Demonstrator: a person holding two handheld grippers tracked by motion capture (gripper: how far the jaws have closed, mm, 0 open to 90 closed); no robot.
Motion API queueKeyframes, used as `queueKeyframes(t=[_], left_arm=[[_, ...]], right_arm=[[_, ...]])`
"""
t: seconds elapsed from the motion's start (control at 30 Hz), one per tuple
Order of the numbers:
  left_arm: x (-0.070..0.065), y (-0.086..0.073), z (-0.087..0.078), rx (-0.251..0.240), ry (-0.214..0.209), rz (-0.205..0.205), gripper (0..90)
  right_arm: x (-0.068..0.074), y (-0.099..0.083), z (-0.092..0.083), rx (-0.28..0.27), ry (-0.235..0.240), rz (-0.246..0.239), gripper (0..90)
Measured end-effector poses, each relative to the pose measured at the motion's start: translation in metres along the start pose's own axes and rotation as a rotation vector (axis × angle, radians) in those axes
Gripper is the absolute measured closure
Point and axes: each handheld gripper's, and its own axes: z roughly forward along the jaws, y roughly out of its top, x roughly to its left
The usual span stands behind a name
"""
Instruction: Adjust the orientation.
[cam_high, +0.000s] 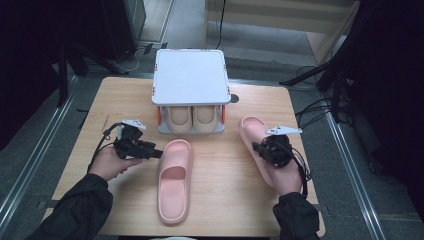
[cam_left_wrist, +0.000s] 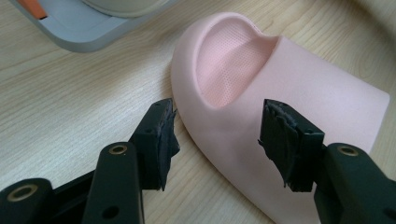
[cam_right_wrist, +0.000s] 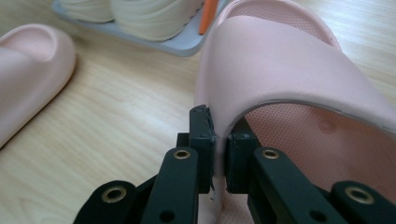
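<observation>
Two pink slippers are on the wooden table. One pink slipper (cam_high: 175, 180) (cam_left_wrist: 299, 79) lies flat at the centre, toe toward the rack. My left gripper (cam_high: 155, 151) (cam_left_wrist: 219, 116) is open at its left side: one jaw rests on the table beside it and the other hovers above the strap, with neither pad pressing. The other pink slipper (cam_high: 249, 131) (cam_right_wrist: 289, 60) is at the right, tilted. My right gripper (cam_high: 265, 149) (cam_right_wrist: 219, 128) is shut on the side edge of its strap.
A grey shoe rack (cam_high: 189, 75) with a white top stands at the back centre. A pair of beige slippers (cam_high: 192, 117) sits on its lower shelf between orange posts. Bare tabletop (cam_high: 225, 190) lies between the two hands.
</observation>
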Motion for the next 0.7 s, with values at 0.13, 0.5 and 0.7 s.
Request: queueKeyframes(t=[0.13,0.5,0.7], left_arm=[[0.000,0.001,0.001,-0.003,-0.004,0.001,44.5],[-0.004,-0.001,0.000,-0.001,-0.006,0.008,44.5],[-0.003,-0.002,0.002,0.007,-0.006,0.012,44.6]], right_arm=[[0.018,-0.008,-0.005,0.001,0.012,-0.020,84.7],[0.062,-0.019,0.001,0.021,0.061,-0.087,84.4],[0.074,-0.021,0.014,0.045,0.081,-0.112,84.3]])
